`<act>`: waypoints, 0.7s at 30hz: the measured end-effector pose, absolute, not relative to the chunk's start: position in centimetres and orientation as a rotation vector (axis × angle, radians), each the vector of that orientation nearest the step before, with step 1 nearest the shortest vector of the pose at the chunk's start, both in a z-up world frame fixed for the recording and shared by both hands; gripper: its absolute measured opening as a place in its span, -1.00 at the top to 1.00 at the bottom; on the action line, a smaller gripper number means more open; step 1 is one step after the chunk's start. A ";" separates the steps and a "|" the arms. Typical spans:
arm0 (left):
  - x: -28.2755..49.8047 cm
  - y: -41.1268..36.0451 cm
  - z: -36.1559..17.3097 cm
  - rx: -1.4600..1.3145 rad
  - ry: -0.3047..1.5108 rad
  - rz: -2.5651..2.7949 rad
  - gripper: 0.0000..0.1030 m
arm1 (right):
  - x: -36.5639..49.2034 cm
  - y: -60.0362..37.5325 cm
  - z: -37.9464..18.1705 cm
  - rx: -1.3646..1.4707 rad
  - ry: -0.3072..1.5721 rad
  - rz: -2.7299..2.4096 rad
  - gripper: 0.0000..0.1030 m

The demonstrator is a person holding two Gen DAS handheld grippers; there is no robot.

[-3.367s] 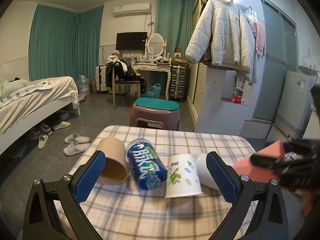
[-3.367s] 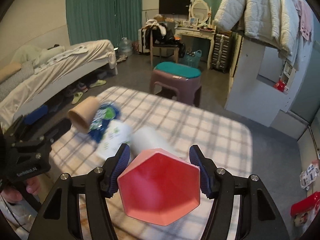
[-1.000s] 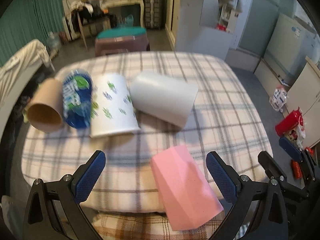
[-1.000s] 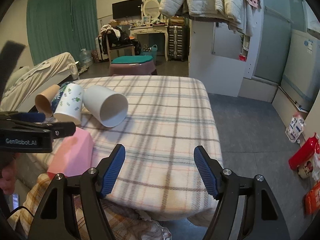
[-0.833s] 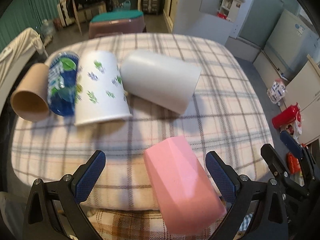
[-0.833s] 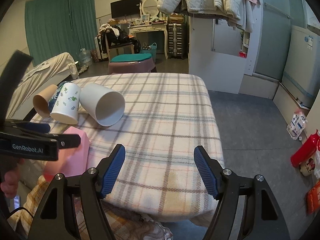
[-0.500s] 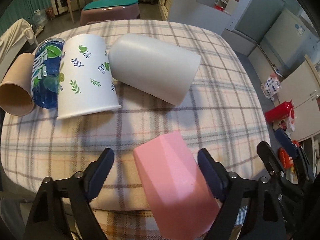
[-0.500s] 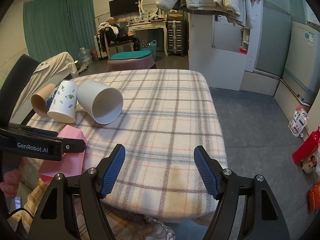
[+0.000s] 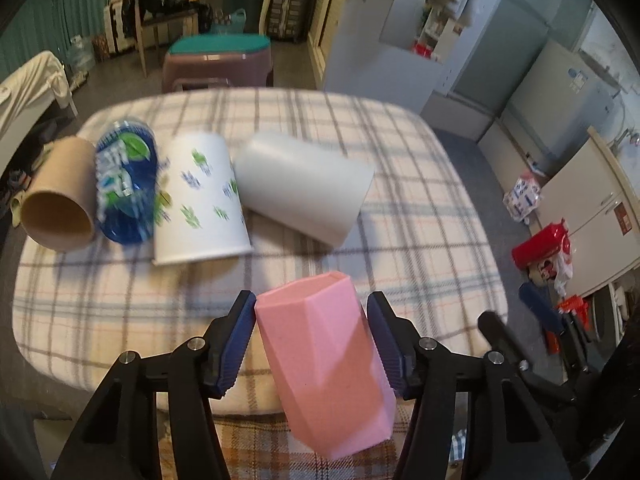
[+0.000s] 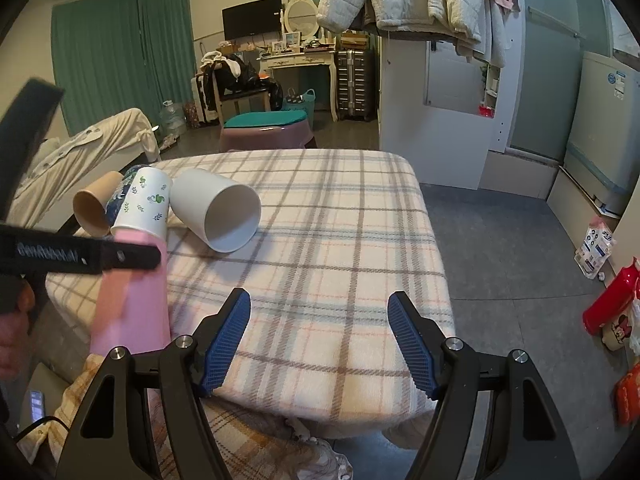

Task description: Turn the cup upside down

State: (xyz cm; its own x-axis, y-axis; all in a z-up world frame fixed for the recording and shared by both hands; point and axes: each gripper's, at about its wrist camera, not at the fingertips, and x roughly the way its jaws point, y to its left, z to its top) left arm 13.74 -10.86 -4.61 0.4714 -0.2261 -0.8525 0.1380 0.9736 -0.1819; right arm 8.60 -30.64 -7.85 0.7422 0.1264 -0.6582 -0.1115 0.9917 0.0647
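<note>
Table (image 10: 340, 240) edge: pink cup (image 9: 328, 364) in L tool (image 9: 312, 344)

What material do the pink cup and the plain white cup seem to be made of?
The pink cup, between the left gripper's jaws: probably matte plastic or silicone; flat facets, no shine.
The plain white cup, lying on its side: likely plastic, possibly coated paper; smooth, even, slightly satin wall.

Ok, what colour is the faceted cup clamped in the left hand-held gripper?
Pink. The faceted plastic cup shows best in the left wrist view, between the blue pads.
</note>
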 end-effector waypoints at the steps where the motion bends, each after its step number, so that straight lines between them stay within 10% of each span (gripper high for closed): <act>1: 13.5 -10.7 -4.1 -0.093 1.031 -0.224 -0.13 | 8.5 -30.5 -7.8 0.019 0.722 0.130 -0.38; 21: 12.3 -12.3 -3.4 0.118 0.701 -0.163 -0.09 | 8.3 -29.8 -7.9 0.009 0.717 0.131 -0.38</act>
